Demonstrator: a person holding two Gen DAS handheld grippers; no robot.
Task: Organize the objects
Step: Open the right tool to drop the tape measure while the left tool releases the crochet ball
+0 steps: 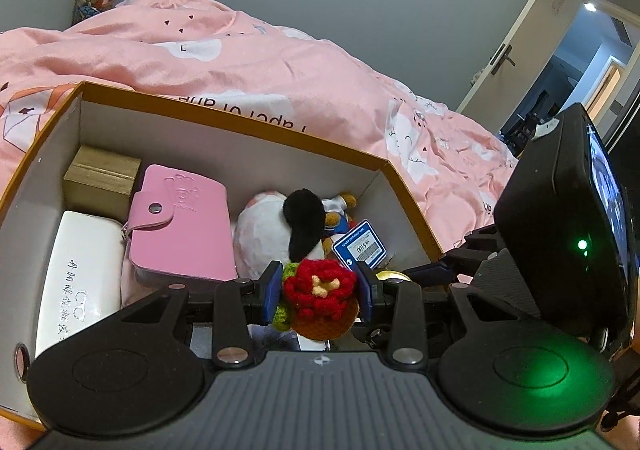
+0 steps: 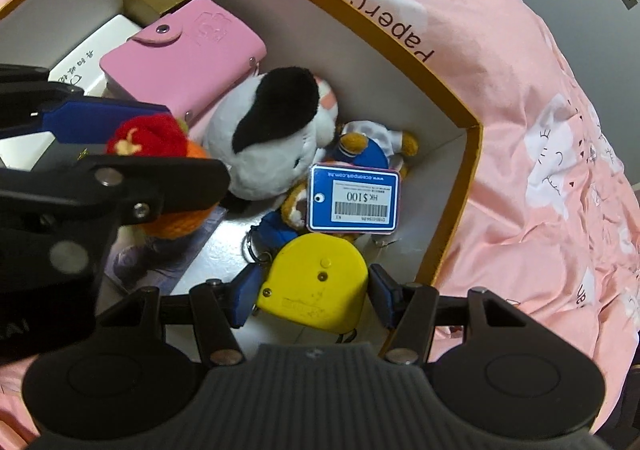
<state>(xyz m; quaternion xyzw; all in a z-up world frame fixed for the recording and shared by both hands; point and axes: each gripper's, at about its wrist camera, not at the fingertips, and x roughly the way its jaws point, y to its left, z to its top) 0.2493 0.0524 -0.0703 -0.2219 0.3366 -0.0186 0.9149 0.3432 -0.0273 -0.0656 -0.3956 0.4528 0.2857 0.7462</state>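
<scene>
An orange-rimmed cardboard box point(image 1: 224, 130) point(image 2: 440, 78) lies on the pink bedcover. Over its near end, my left gripper point(image 1: 318, 290) point(image 2: 188, 146) is shut on a crocheted red flower in an orange pot point(image 1: 320, 294) point(image 2: 152, 138). My right gripper point(image 2: 312, 296) is shut on a yellow tape measure point(image 2: 316, 282), low inside the box's right corner. In the left wrist view only a sliver of the tape measure point(image 1: 390, 275) shows. Both blue pad pairs press against what they hold.
Inside the box are a wooden block point(image 1: 102, 180), a pink snap wallet point(image 1: 182, 226) point(image 2: 184, 58), a white glasses case point(image 1: 80, 274), a black-and-white plush point(image 2: 272, 134), and a small bear with a blue price tag point(image 2: 354, 197). A key ring point(image 2: 254, 250) lies beside it. Pink bedding point(image 2: 540, 130) surrounds the box.
</scene>
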